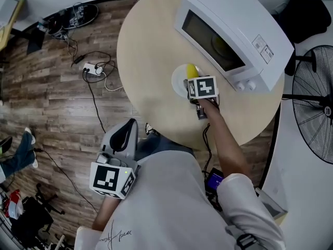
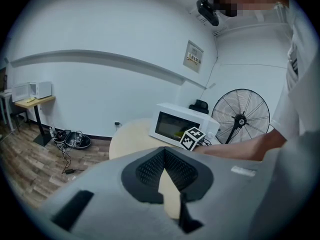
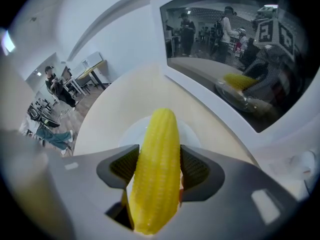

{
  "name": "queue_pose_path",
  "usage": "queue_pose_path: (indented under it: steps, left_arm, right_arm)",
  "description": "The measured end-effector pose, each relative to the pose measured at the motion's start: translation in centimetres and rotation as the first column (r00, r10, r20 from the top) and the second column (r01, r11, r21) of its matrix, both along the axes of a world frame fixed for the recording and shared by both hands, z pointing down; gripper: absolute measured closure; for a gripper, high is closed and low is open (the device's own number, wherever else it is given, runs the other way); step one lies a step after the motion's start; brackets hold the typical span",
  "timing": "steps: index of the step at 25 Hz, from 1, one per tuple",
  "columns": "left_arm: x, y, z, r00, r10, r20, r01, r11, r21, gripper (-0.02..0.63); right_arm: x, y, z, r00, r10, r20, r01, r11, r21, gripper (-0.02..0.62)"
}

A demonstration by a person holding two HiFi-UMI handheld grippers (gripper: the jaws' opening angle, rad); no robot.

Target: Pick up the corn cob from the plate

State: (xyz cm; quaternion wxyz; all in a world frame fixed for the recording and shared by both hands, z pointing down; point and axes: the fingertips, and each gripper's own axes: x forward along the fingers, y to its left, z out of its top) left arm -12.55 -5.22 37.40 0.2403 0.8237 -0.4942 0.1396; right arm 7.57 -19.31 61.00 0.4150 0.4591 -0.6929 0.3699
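Note:
A yellow corn cob (image 3: 157, 169) stands lengthwise between the pads of my right gripper (image 3: 159, 164), which is shut on it. Under it lies a white plate (image 3: 128, 134) on the round beige table (image 3: 115, 109); whether the cob still touches the plate I cannot tell. In the head view the corn cob (image 1: 192, 70) pokes out past my right gripper (image 1: 192, 78) over the plate (image 1: 178, 81), just in front of the microwave. My left gripper (image 1: 129, 125) hangs low beside the person's body, away from the table, its jaw tips together and empty (image 2: 164, 151).
A white microwave (image 1: 234, 33) with its door closed stands on the table (image 1: 151, 51) right behind the plate. A black floor fan (image 1: 315, 103) is at the right. Cables and a power strip (image 1: 91, 68) lie on the wooden floor at the left.

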Motion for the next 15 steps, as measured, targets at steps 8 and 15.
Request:
queue_pose_path:
  steps: [8, 15]
  left_arm:
    - [0.1, 0.5, -0.1, 1.0, 0.006, -0.006, -0.006, 1.0, 0.005, 0.606]
    - [0.5, 0.7, -0.6, 0.999, 0.008, -0.034, -0.007, 1.0, 0.017, 0.606]
  right_arm:
    - [0.1, 0.6, -1.3, 1.0, -0.001, 0.01, 0.0, 1.0, 0.024, 0.328]
    - [0.5, 1.4, -2.1, 1.0, 0.005, 0.027, -0.006, 0.999, 0.044, 0.328]
